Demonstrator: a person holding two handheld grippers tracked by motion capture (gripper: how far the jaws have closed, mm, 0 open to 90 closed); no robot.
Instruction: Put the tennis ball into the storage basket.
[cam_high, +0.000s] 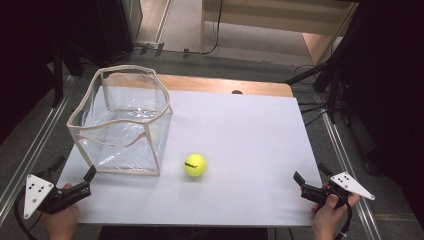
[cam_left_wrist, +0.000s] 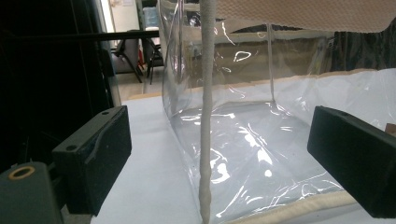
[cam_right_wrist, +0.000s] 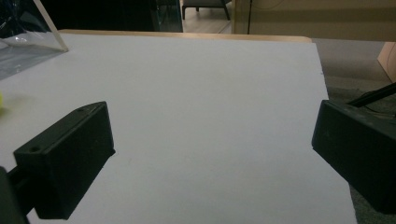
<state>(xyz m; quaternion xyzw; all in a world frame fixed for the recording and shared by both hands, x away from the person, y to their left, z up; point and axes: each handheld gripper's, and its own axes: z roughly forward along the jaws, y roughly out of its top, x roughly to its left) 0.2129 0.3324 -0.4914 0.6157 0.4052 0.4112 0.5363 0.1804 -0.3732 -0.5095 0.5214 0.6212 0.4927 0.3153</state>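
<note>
A clear plastic bag (cam_high: 122, 122) with beige trim stands open on the left of the white table (cam_high: 240, 130). A yellow-green tennis ball (cam_high: 195, 165) lies on the table just right of the bag's near corner. My left gripper (cam_high: 73, 168) is at the table's near left corner, open and empty, a short way from the bag. In the left gripper view the gripper (cam_left_wrist: 219, 156) faces the bag's corner seam (cam_left_wrist: 205, 140) from close by. My right gripper (cam_high: 312, 173) is open and empty at the near right edge. Bare table lies between the jaws of this gripper (cam_right_wrist: 210, 158).
The table's wooden back edge (cam_high: 225, 84) shows beyond the white sheet. Metal rails (cam_high: 345, 165) run along both sides of the table. In the right gripper view the bag (cam_right_wrist: 25, 44) sits at the top left and a sliver of the ball (cam_right_wrist: 1, 100) at the left edge.
</note>
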